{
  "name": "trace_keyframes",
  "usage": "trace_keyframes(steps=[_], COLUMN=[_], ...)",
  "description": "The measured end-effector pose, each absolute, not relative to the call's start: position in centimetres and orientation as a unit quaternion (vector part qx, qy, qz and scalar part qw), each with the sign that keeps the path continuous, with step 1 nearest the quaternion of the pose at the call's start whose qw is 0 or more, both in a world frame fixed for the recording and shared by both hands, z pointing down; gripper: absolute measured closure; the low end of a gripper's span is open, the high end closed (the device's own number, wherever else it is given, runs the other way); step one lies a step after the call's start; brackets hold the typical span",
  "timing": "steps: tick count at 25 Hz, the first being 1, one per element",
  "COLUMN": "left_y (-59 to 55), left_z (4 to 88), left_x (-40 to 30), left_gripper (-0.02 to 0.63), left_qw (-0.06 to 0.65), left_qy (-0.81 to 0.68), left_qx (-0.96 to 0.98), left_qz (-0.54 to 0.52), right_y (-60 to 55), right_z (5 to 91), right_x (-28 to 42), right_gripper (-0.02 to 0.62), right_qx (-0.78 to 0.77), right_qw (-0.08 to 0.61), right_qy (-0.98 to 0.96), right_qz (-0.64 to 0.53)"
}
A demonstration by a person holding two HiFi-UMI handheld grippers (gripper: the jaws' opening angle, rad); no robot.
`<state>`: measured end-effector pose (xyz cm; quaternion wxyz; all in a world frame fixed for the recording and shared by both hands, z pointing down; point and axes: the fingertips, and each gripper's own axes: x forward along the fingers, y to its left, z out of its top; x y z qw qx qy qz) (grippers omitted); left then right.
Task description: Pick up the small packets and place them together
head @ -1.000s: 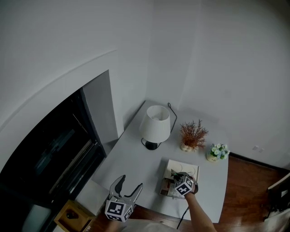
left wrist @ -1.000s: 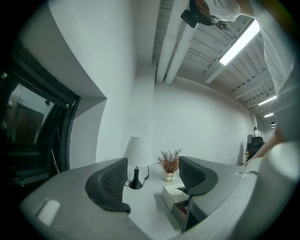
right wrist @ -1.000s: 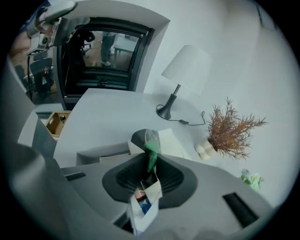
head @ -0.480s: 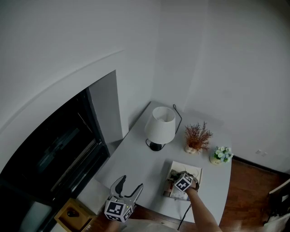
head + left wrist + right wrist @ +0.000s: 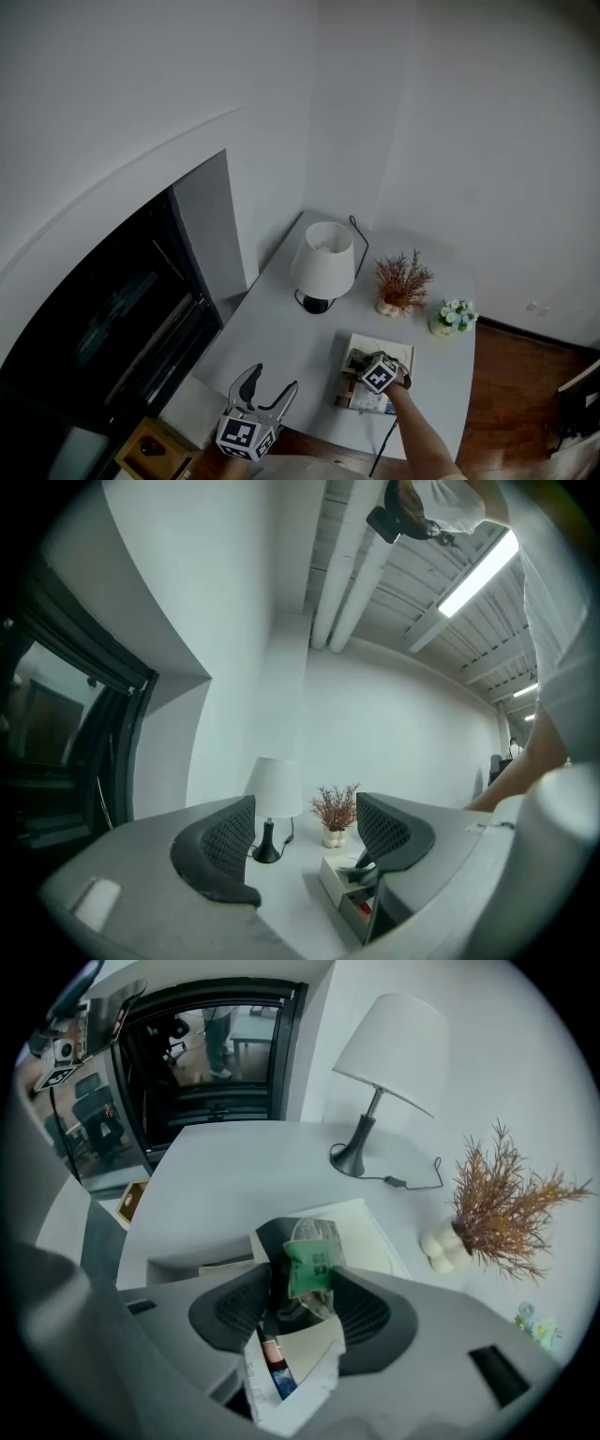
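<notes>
A small packet with a green label [image 5: 311,1265] stands between the jaws of my right gripper [image 5: 298,1288], which are opening; a dark gap shows beside the left pad. Under it, more small packets [image 5: 286,1377], white, red and blue, lie in an open white box [image 5: 370,1232]. In the head view the right gripper [image 5: 367,362] is over that box [image 5: 398,349] near the table's front edge. My left gripper [image 5: 268,386] hangs open off the table's front left, nothing between its fingers. In the left gripper view its jaws [image 5: 305,832] frame the box [image 5: 339,885] further off.
On the grey table [image 5: 281,328] stand a white lamp [image 5: 323,264] with a black cord, a vase of dried red twigs [image 5: 401,283] and a small pot of flowers [image 5: 452,317]. A dark window [image 5: 112,319] lies left. A wooden stool [image 5: 150,448] sits below.
The right gripper stays over the box and its jaws have spread apart round the packet. The head camera has shifted a little; the left gripper hangs where it was.
</notes>
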<state>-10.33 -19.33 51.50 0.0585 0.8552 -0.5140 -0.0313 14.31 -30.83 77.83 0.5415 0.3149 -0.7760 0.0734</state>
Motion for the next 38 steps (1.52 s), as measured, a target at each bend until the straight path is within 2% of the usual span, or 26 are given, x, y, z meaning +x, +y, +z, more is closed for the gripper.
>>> trace_keyframes(steps=[5,6,7,8,13,16,21,27,28,30,34,38], left_y=[-19.4,-19.4,-19.4,-19.3,-19.2,-19.2,-19.9,-20.3,-20.3,-20.4,-20.7,-20.7], left_z=[51.8,51.8,51.9,51.9,51.8,51.8,51.2,50.0,49.7,49.1,48.3,48.3], left_x=[-10.7,-10.8,-10.9,-11.1,-11.4,-11.3,-10.0,-7.6,-7.3,-6.5,-4.9,-3.4], left_gripper=[0.276,0.276,0.276,0.276,0.276,0.276,0.276,0.278,0.278,0.279,0.278,0.278], left_qw=[0.060,0.060,0.061,0.062,0.062,0.064,0.054,0.040,0.037,0.029,0.008,0.001], left_qy=[-0.519,-0.520,-0.522,-0.523,-0.526,-0.522,-0.507,-0.477,-0.472,-0.466,-0.457,-0.447], left_qx=[0.853,0.852,0.851,0.850,0.848,0.850,0.860,0.878,0.880,0.884,0.889,0.894], left_qz=[-0.023,-0.023,-0.023,-0.023,-0.026,-0.028,-0.028,-0.026,-0.028,-0.030,-0.022,-0.017], right_y=[-30.9,-30.9,-30.8,-30.9,-30.8,-31.1,-29.9,-23.5,-22.4,-20.4,-17.0,-14.7], right_z=[78.1,78.3,78.3,78.2,76.5,72.0,60.5,48.7,47.5,46.5,46.1,46.1], right_x=[14.5,14.5,14.4,14.4,14.1,13.0,12.4,15.1,15.9,17.2,18.9,20.6], right_gripper=[0.359,0.314,0.213,0.181,0.181,0.181,0.183,0.187,0.223,0.227,0.227,0.227], right_qx=[0.293,0.290,0.288,0.287,0.309,0.365,0.449,0.514,0.525,0.547,0.588,0.619], right_qw=[0.545,0.543,0.541,0.539,0.512,0.411,0.179,-0.049,-0.072,-0.075,-0.040,-0.044], right_qy=[-0.781,-0.783,-0.784,-0.785,-0.798,-0.832,-0.873,-0.856,-0.848,-0.833,-0.806,-0.781], right_qz=[0.084,0.091,0.097,0.099,0.076,0.078,0.063,0.003,-0.004,-0.023,-0.063,-0.073])
